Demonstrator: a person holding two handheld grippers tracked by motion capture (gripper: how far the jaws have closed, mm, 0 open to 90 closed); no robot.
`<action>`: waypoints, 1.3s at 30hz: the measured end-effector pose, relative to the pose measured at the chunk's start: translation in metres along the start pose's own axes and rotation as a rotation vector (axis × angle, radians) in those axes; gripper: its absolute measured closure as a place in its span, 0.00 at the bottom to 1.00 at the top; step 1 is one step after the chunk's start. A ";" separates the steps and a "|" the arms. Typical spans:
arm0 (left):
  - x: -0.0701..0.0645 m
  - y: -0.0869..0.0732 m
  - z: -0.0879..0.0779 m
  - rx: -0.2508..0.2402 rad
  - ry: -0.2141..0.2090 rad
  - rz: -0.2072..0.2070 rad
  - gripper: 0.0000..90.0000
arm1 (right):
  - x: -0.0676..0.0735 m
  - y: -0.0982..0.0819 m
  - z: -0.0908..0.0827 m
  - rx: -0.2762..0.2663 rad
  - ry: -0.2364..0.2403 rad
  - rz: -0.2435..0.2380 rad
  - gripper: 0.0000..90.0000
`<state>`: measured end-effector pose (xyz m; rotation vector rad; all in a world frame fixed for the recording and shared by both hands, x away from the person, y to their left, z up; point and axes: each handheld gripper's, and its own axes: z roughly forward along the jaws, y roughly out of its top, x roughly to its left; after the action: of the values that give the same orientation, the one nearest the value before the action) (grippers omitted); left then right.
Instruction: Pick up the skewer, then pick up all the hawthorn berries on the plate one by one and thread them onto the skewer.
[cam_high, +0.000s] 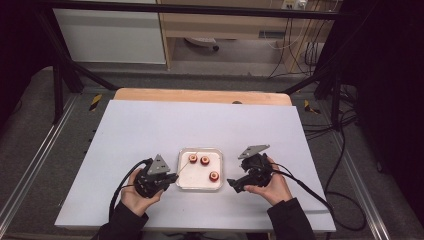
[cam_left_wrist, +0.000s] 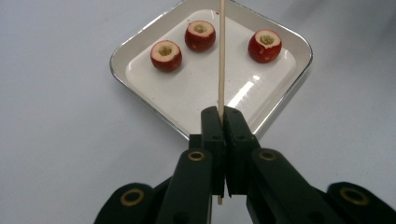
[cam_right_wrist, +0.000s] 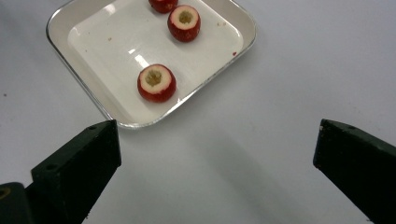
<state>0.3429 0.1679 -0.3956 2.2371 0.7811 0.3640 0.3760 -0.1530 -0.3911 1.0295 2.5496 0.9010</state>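
Observation:
A small white tray (cam_high: 186, 181) near the table's front holds three red cored fruits, two at its far side (cam_high: 193, 159) (cam_high: 205, 160) and one at its near right (cam_high: 214, 176). My left gripper (cam_high: 172, 177) sits just left of the tray, shut on a thin wooden skewer (cam_high: 186, 164) that slants over it. In the left gripper view the skewer (cam_left_wrist: 221, 56) rises from the closed jaws (cam_left_wrist: 223, 116) between two fruits (cam_left_wrist: 166, 55) (cam_left_wrist: 200, 35). My right gripper (cam_high: 236, 186) is just right of the tray, open and empty (cam_right_wrist: 217, 140). The nearest fruit (cam_right_wrist: 157, 82) lies ahead of it on the tray (cam_right_wrist: 107, 42).
The white tabletop (cam_high: 150, 130) stretches wide around the tray, with a wooden strip (cam_high: 200, 95) along its far edge. Black frame posts (cam_high: 57, 85) stand at the far corners. Cables (cam_high: 345, 150) run along the floor at the right.

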 end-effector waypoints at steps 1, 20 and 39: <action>0.000 0.000 0.000 0.000 0.000 0.000 0.98 | 0.001 0.003 0.000 0.000 -0.003 -0.002 0.02; 0.015 -0.012 -0.011 -0.067 0.003 -0.067 0.98 | 0.016 0.046 0.026 0.068 0.038 0.059 0.05; 0.014 -0.012 -0.009 -0.066 -0.002 -0.064 0.98 | 0.024 0.066 0.061 0.279 0.128 0.106 0.45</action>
<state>0.3447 0.1885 -0.3981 2.1460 0.8257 0.3511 0.4211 -0.0723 -0.3968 1.2305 2.8096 0.6673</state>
